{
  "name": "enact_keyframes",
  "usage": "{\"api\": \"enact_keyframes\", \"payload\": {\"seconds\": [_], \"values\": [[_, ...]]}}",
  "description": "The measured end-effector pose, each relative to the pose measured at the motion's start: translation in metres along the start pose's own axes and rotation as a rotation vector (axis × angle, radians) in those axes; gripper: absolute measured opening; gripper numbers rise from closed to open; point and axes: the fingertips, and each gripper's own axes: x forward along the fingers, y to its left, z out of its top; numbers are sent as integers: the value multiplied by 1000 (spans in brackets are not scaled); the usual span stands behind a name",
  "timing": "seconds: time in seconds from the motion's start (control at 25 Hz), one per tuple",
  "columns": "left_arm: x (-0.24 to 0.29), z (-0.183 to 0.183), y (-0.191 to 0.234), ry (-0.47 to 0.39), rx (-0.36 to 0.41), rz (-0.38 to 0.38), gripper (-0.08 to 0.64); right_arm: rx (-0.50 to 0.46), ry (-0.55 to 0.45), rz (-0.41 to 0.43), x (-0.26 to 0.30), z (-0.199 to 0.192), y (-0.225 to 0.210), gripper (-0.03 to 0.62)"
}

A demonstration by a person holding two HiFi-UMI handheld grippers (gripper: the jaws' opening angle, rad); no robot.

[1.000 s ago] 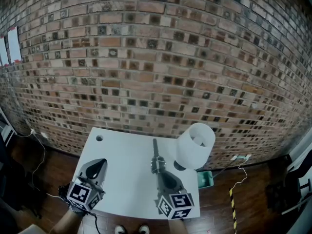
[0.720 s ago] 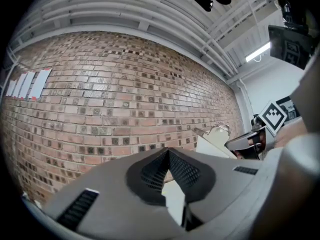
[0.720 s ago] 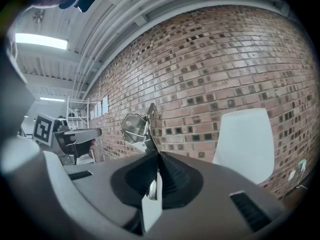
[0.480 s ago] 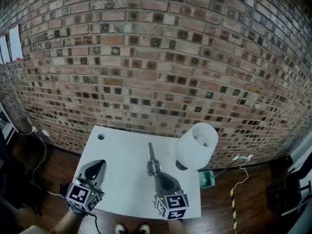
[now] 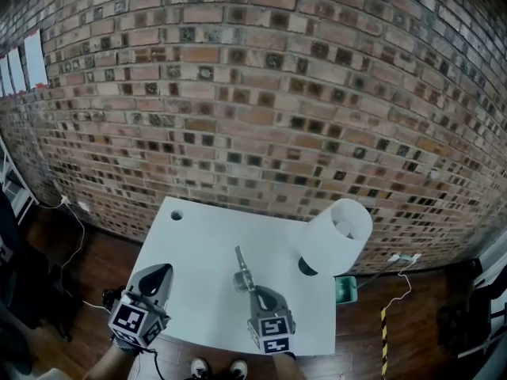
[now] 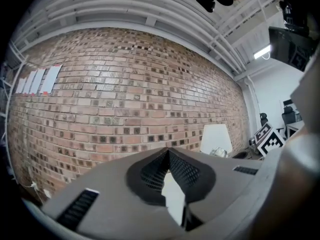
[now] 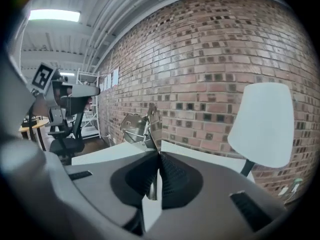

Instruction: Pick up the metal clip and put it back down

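The right hand-held gripper [image 5: 250,288] is pinching the clip [image 5: 241,269] by its near end. In the right gripper view the jaws are closed on a thin metal tab, and the rest of the clip [image 7: 136,126] juts up and away past the tips. The clip sits over the near middle of the tabletop [image 5: 198,244] and looks to be held just clear of the surface, though the head view does not settle whether its lower edge touches. The left hand-held gripper [image 5: 161,272] is at the near left edge, jaws pressed together with nothing between them, well apart from the clip.

The put-down appears to be the step in hand, and I see three risks:

- The grip is on a narrow tab with most of the clip's weight out beyond the jaws. A jolt, or contact with the tabletop at an angle, could make it pivot or slip out early.
- Letting go while it hangs above the surface would let it drop, bounce and skid on the smooth top, perhaps toward the near edge.
- The lamp [image 5: 336,236] stands to the right. A sideways drift could knock the shade.
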Motion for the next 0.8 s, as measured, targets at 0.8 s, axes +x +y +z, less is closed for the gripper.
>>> {"api": "enact_keyframes", "payload": {"seconds": [0.8], "values": [[-14, -41, 21, 102, -61, 43, 15, -471, 330, 140, 79, -145, 67, 2]]}}
